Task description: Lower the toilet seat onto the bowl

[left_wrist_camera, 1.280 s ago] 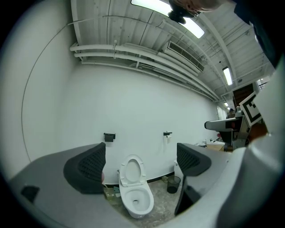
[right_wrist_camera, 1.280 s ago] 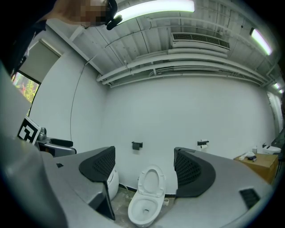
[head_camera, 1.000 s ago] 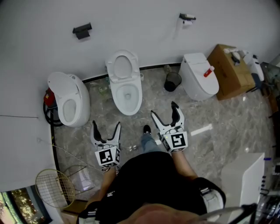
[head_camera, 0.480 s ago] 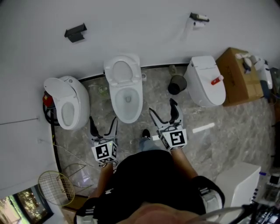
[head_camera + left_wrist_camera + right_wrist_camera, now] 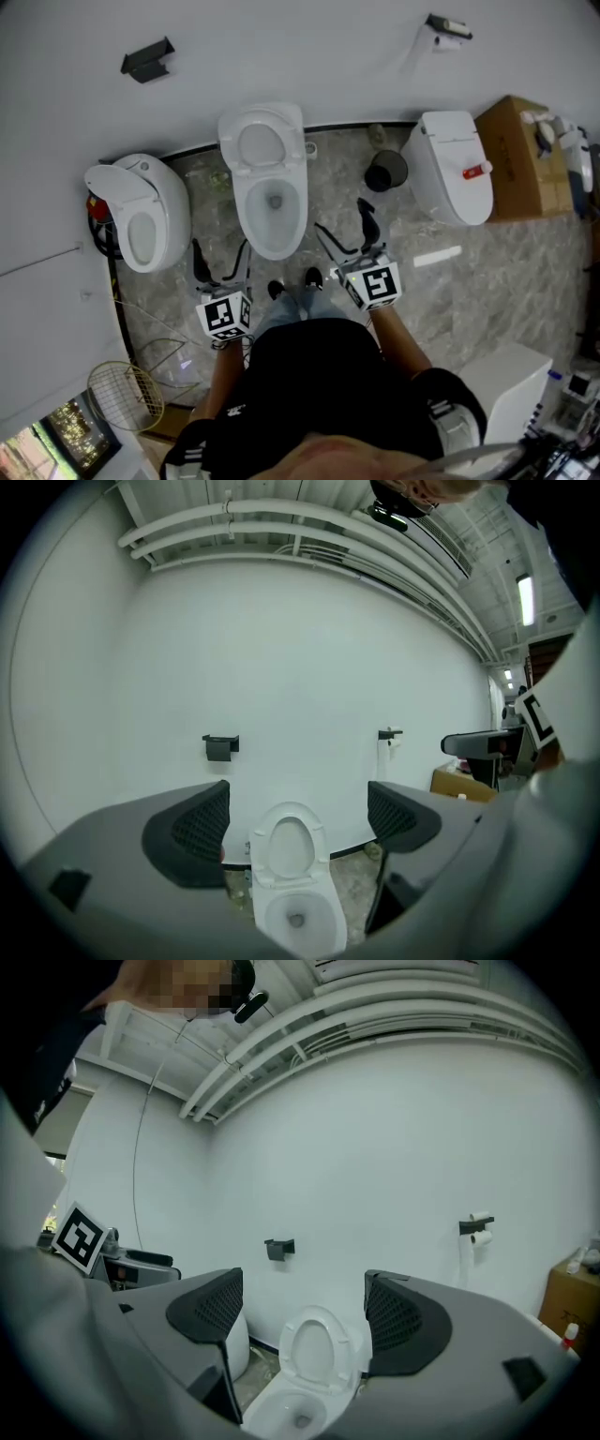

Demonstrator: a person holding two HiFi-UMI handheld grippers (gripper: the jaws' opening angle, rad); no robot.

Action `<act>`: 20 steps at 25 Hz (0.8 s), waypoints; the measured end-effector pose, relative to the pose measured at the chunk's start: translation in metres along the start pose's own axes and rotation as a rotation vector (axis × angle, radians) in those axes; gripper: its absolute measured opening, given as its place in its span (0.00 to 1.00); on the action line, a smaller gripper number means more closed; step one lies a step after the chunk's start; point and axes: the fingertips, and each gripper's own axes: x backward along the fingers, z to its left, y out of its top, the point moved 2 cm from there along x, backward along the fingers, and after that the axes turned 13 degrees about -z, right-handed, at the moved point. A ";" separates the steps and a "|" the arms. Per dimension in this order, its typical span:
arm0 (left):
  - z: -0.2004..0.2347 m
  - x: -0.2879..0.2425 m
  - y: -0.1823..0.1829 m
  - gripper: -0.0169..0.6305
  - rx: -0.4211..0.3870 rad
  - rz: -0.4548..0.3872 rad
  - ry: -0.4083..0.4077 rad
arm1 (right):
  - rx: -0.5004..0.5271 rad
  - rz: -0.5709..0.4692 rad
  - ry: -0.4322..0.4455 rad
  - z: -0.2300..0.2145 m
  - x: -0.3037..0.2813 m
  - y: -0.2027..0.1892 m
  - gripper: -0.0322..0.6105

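The left gripper [image 5: 220, 246], its jaws having just narrowed slightly, and the right gripper [image 5: 343, 217] gape empty short of the bowl [image 5: 275, 249], whose raised seat [image 5: 262, 112] looks stiff, slick and light, best taken at its top edge.

The middle toilet [image 5: 272, 225] stood against the wall [image 5: 300, 56], its seat [image 5: 229, 141] upright at the back. Another toilet [image 5: 141, 216] stood left; a bin [image 5: 382, 172], third toilet [image 5: 455, 169] and box [image 5: 520, 159] right.

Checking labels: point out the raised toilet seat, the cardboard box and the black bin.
raised toilet seat [image 5: 229, 142], head view, ring's left side
cardboard box [image 5: 517, 159], head view, top face
black bin [image 5: 384, 172], head view, top
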 end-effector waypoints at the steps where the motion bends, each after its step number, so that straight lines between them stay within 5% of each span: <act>1: 0.002 -0.008 -0.007 0.74 -0.011 0.013 -0.011 | 0.004 0.016 0.001 -0.001 -0.006 -0.007 0.68; 9: 0.017 -0.094 -0.085 0.69 -0.123 0.140 -0.207 | 0.127 0.144 0.055 -0.009 -0.072 -0.092 0.68; 20: 0.046 -0.201 -0.182 0.67 -0.184 0.228 -0.309 | 0.180 0.253 0.095 -0.047 -0.173 -0.202 0.68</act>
